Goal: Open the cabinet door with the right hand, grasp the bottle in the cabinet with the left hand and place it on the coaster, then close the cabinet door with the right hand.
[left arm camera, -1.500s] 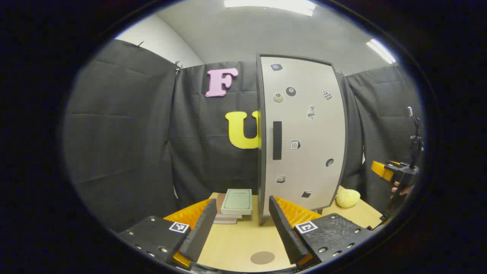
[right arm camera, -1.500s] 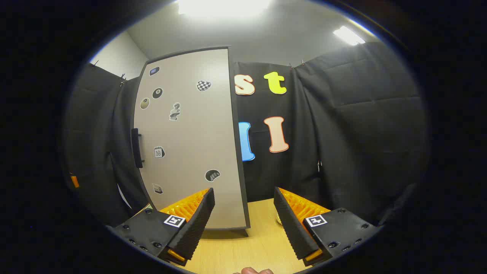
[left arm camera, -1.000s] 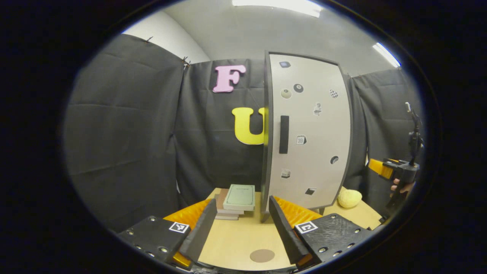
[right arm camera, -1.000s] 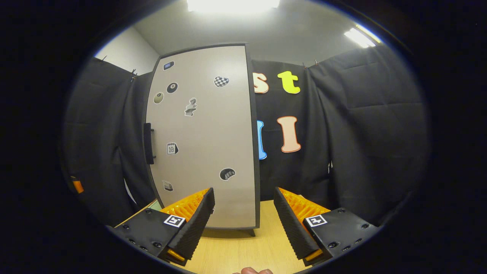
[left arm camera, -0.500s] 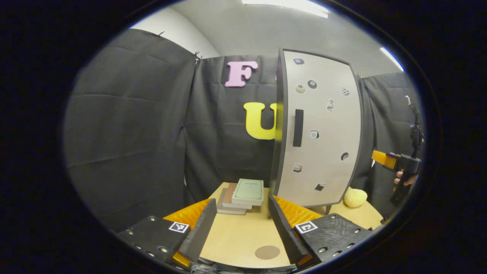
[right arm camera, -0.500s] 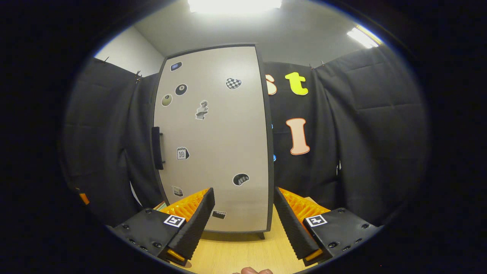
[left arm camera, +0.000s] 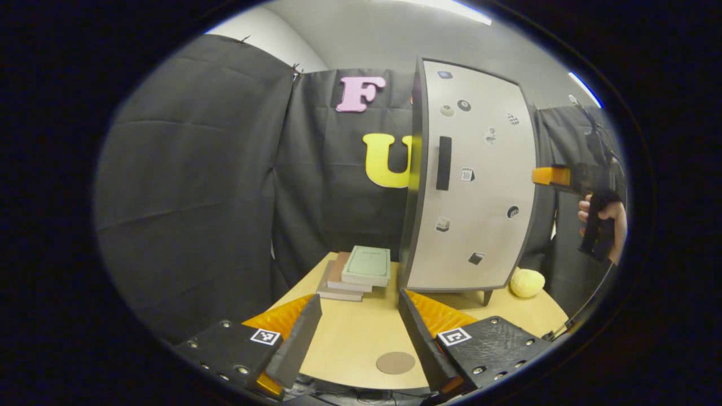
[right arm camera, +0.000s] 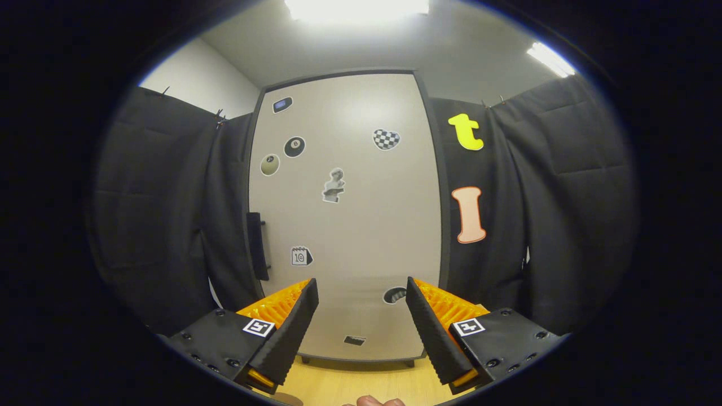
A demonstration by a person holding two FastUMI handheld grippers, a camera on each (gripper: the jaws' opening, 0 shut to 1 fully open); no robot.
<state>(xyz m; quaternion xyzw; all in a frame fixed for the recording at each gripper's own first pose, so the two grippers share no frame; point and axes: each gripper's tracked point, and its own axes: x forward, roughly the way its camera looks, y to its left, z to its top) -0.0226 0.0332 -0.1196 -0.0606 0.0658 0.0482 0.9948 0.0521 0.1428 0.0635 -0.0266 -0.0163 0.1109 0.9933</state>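
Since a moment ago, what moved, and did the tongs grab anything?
The right tongs rose from low beside the cabinet to about handle height, and the door now sits more squarely ahead of them. Nothing was grabbed: both the right and the left tongs stayed open. The door stayed shut, and the coaster, books and yellow ball stayed put.

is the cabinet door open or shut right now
Shut. The door sits flat across the cabinet front with no gap and no inside showing; its handle is untouched, and the right gripper is open before it.
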